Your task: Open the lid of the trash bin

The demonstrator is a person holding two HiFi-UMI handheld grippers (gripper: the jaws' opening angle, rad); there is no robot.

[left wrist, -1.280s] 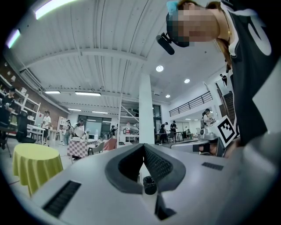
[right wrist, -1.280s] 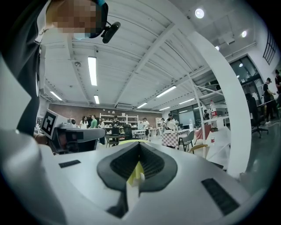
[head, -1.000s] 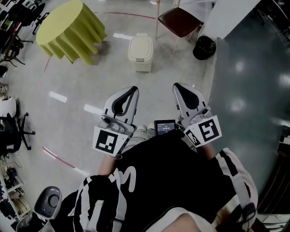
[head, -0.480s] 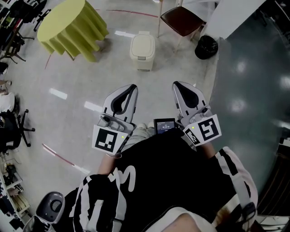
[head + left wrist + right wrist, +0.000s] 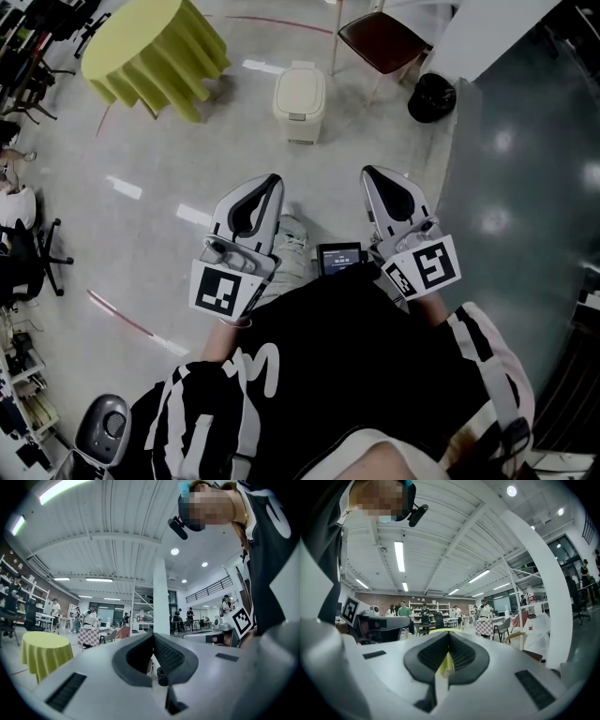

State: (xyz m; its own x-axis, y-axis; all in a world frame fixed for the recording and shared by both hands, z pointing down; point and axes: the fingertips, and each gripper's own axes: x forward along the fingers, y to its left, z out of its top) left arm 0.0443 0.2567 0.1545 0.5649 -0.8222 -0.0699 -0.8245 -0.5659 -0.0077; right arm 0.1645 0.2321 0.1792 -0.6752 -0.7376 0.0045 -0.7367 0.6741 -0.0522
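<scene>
Trash bin (image 5: 299, 101), apparently closed, well beyond left tool (image 5: 271, 183) and right tool (image 5: 372, 176)

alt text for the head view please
Seen from above, a person holds a white left gripper and right gripper in front of their body, both with jaws together and empty. Ahead on the floor stands a cream trash bin with its lid down, between a yellow-draped table and a brown chair.
</scene>
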